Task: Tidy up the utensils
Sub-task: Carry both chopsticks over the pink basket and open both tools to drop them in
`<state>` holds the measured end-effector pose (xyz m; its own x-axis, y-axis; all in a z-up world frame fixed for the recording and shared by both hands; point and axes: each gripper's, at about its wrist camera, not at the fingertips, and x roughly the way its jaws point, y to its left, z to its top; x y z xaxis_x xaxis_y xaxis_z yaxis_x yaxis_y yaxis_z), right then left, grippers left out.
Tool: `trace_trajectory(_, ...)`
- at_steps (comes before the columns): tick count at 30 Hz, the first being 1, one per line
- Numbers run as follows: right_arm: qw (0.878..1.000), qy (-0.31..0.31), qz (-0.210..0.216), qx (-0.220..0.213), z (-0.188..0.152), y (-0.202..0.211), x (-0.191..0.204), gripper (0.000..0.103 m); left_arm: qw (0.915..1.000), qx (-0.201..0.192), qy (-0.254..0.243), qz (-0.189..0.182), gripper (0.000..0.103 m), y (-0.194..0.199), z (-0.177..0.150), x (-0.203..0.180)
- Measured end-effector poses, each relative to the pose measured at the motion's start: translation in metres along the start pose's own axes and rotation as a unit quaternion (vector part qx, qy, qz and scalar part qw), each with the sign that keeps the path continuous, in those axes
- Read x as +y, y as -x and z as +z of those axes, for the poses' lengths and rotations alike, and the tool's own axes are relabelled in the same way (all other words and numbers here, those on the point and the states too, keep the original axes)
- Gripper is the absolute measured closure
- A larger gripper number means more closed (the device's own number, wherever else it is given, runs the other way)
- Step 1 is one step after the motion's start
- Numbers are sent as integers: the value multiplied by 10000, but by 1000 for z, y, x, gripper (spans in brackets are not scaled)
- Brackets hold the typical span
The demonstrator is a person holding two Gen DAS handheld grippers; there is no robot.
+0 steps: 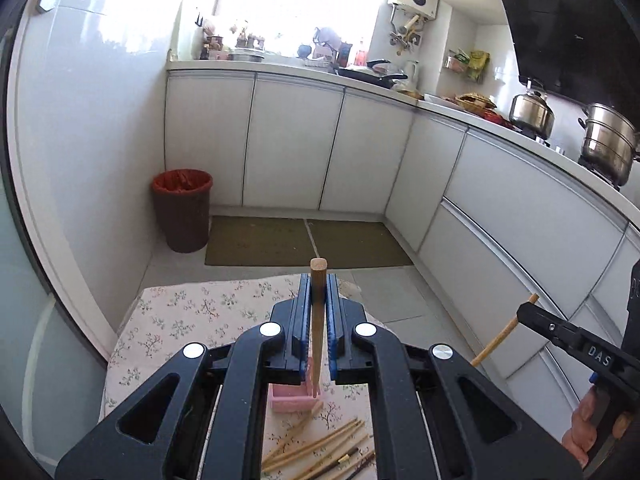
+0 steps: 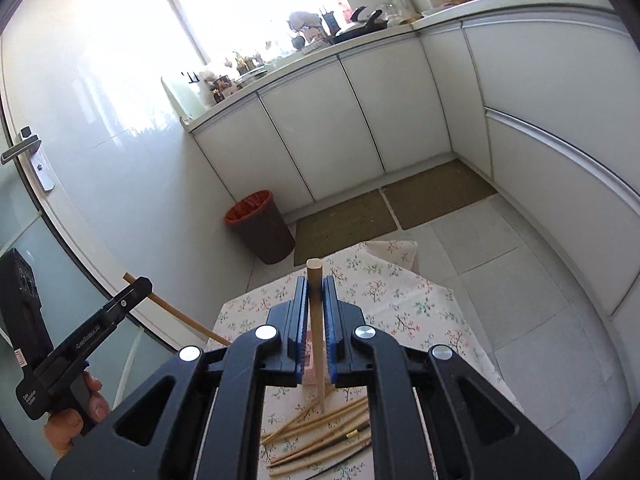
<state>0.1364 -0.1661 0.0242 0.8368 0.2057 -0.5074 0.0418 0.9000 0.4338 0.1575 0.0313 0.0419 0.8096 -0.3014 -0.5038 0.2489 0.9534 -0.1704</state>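
My left gripper (image 1: 319,286) is shut on a light wooden chopstick (image 1: 317,332), held upright with its tip over a small pink holder box (image 1: 290,400) on the floral tablecloth (image 1: 188,316). My right gripper (image 2: 315,286) is shut on another wooden chopstick (image 2: 316,340), upright above the table. Several loose chopsticks (image 1: 320,448) lie on the cloth below; they also show in the right wrist view (image 2: 320,436). Each gripper shows in the other's view: the right one (image 1: 532,312) at the right edge, the left one (image 2: 138,288) at the left.
A brown bin with a red liner (image 1: 183,208) stands on the floor by the wall. White cabinets (image 1: 296,144) run along the back and right, with pots (image 1: 608,144) on the counter. Mats (image 1: 304,240) lie on the floor beyond the table.
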Motion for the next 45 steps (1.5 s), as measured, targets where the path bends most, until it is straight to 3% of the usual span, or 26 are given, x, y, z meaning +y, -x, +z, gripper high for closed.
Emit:
trace_trajectory(4,9999,47,147,-25,12,-21,7,95,9996,62,71,261,97,-29,3,6)
trace_trajectory(10,9994,165,314,-37,15,-51,17,95,9974,592,164,385,95,-84,-23,21)
trace_trajectory(11,9993,176,323,-17,15,-57,20,95,9970,674,204,330,87,-88,-28,24)
trace_trajectory(12,9992,206,336,0,15,-63,22,95,9968,705,264,268,72,-89,-32,27)
trace_trajectory(14,9990,312,306,-13,13,-72,30,95,9974,525,398,277,64,-80,-35,33)
trace_trajectory(17,9986,441,275,-28,11,-86,40,95,9971,286,675,219,64,-62,-27,46)
trace_trajectory(23,9984,547,92,142,-5,-125,46,95,9936,-268,1005,450,60,-22,-17,69)
trace_trajectory(30,9973,554,-178,446,-29,-164,47,92,9930,-173,988,630,57,-23,-24,75)
trace_trajectory(36,9976,573,-320,237,-27,-148,46,91,9934,-94,933,660,53,-23,-29,75)
trace_trajectory(40,9972,575,-465,-95,-27,-118,39,67,9936,-79,917,648,47,-20,-30,72)
trace_trajectory(44,9960,492,-677,-326,-35,-86,24,51,9949,-128,739,671,32,-11,-32,60)
trace_trajectory(45,9955,464,-734,-385,-40,-77,18,39,9956,-104,671,638,31,-9,-33,57)
